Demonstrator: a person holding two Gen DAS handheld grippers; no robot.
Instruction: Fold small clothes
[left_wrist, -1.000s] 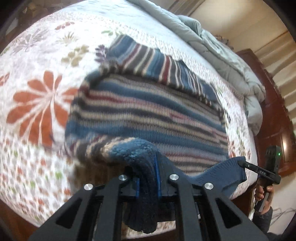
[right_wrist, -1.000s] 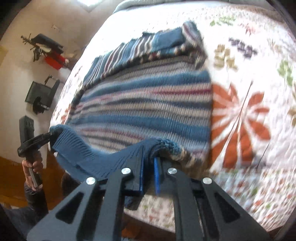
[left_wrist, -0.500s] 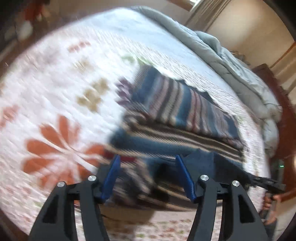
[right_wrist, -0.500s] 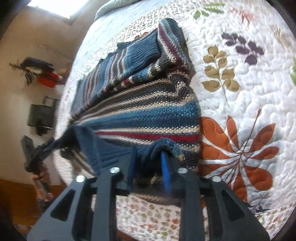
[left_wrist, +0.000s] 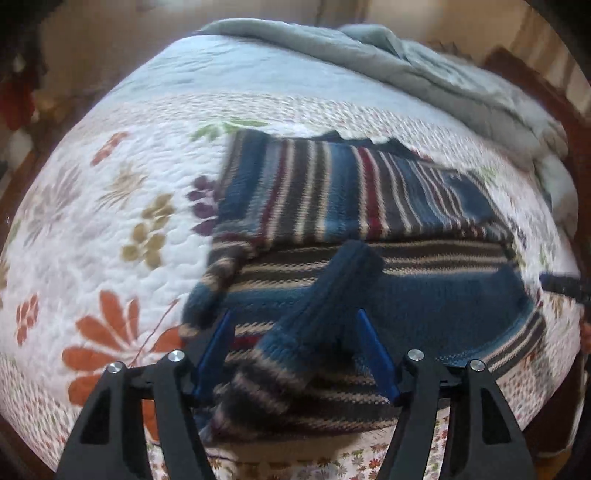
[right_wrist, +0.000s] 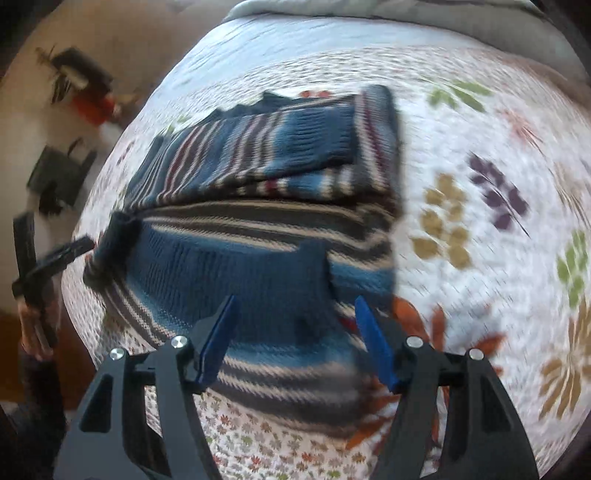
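A small striped knit sweater (left_wrist: 369, 221) in blue, brown, cream and red lies on the floral quilt (left_wrist: 110, 221), its bottom hem folded up over the body. A blue ribbed corner of the hem (left_wrist: 332, 295) lies loose between my left fingers. My left gripper (left_wrist: 293, 332) is open just above it, holding nothing. In the right wrist view the same sweater (right_wrist: 258, 240) lies folded. My right gripper (right_wrist: 293, 317) is open over the blue hem (right_wrist: 229, 280). The left gripper's tip (right_wrist: 70, 251) sits at the sweater's far left corner.
A grey duvet (left_wrist: 424, 66) is bunched along the far side of the bed. A dark wooden bed frame (left_wrist: 554, 103) rises at the right. In the right wrist view dark objects (right_wrist: 55, 177) stand on the floor by the wall.
Both grippers carried the sweater's hem forward over its body, then opened and let it go. The left opened first, the right after. The hem now lies folded on the sweater.
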